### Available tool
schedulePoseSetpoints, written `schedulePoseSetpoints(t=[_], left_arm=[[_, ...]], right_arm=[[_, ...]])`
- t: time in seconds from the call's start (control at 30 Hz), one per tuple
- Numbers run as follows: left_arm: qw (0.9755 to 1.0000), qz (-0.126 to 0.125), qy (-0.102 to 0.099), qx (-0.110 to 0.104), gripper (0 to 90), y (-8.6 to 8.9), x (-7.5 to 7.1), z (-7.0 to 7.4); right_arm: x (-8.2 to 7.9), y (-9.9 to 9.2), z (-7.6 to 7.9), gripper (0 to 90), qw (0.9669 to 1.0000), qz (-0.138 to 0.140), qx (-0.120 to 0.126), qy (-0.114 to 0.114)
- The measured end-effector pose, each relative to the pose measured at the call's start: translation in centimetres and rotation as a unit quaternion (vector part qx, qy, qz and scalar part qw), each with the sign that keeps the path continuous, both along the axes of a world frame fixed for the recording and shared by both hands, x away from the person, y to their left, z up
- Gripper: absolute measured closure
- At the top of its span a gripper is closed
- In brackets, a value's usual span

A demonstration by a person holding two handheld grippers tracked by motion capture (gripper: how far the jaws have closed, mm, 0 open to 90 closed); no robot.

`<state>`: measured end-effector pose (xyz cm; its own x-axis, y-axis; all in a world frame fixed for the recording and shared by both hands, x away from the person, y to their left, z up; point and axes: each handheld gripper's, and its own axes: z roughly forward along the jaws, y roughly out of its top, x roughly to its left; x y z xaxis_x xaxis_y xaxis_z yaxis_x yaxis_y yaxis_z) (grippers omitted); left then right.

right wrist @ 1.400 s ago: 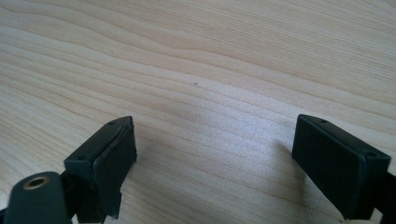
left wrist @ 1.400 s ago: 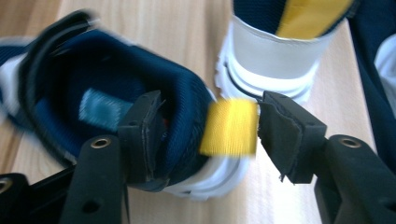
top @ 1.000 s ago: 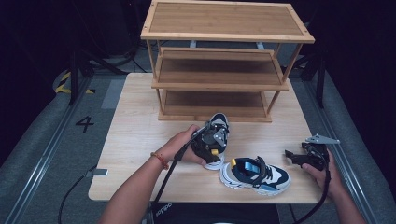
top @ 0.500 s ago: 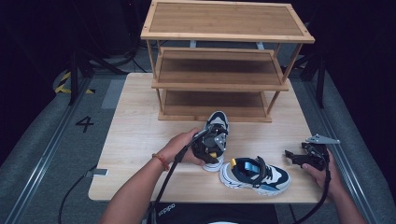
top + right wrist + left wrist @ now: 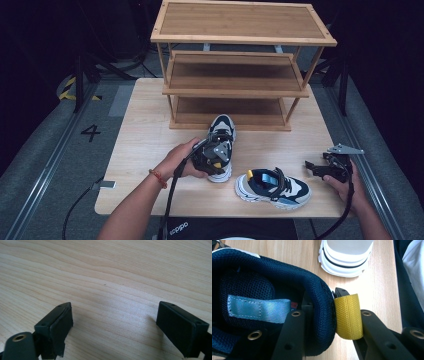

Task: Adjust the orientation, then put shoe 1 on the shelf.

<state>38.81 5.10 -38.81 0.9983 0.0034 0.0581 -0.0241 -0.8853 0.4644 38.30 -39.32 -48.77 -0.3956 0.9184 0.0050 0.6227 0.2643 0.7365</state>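
Clamped in the left claw (image 5: 322, 322): the padded heel collar of a navy mesh sneaker (image 5: 220, 145), one jaw inside the opening, the other with its yellow ribbed pad (image 5: 349, 316) pressed on the outside of the heel. Jaws just closed onto that collar. Sneaker near the table's middle, a little toward the front edge, toe pointing at the shoe rack, heel toward the person. White sole, dark navy upper, grey-blue pull tab (image 5: 258, 310) lying inside on the lining, light toe cap.

Left hand (image 5: 182, 160) wrapped around the claw from the left, forearm coming up slantwise from the front edge, a red band at the wrist, claw body sitting over the shoe's heel. Right hand (image 5: 345, 185) at the front right corner of the table (image 5: 145, 130), holding the right claw (image 5: 113, 322) low and roughly level, pointing left toward the second shoe. Jaws there wide apart, bare wood grain between them, nothing touched.

Two sneakers in all, a matching pair: the second sneaker (image 5: 272, 186) lying along the front edge, just right of the held one and apart from it, toe toward the right hand, with blue and yellow accents. Its white sole end also in the left gripper view.

One bamboo shoe rack (image 5: 240, 75), three tiers, standing at the table's far edge. Two claws, each with a trailing black cable.
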Motion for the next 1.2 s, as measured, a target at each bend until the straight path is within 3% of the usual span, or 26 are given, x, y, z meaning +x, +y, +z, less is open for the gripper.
schedulePoseSetpoints(t=[0.3,0.33,0.8,1.0,1.2], left_arm=[[0.9998,0.000,-0.021,0.001,72.4,0.9,-1.7,1.0],[0.9996,0.001,-0.029,-0.003,72.4,1.0,-2.1,1.7],[0.9985,-0.010,-0.052,-0.015,72.3,0.6,-4.3,4.7],[0.9978,-0.011,-0.063,-0.017,72.3,0.5,-4.7,6.0],[0.9971,-0.008,-0.073,-0.021,72.2,0.4,-3.8,7.7]], right_arm=[[0.1,0.0,0.0,13.8,1.0000,0.003,0.001,0.001],[0.1,0.0,0.0,13.7,1.0000,0.002,0.001,0.001],[0.1,0.0,0.0,13.7,1.0000,0.003,0.001,0.001],[0.1,0.0,0.0,13.8,1.0000,0.002,0.001,0.001],[0.1,0.0,0.0,13.8,1.0000,0.002,0.001,0.001]])
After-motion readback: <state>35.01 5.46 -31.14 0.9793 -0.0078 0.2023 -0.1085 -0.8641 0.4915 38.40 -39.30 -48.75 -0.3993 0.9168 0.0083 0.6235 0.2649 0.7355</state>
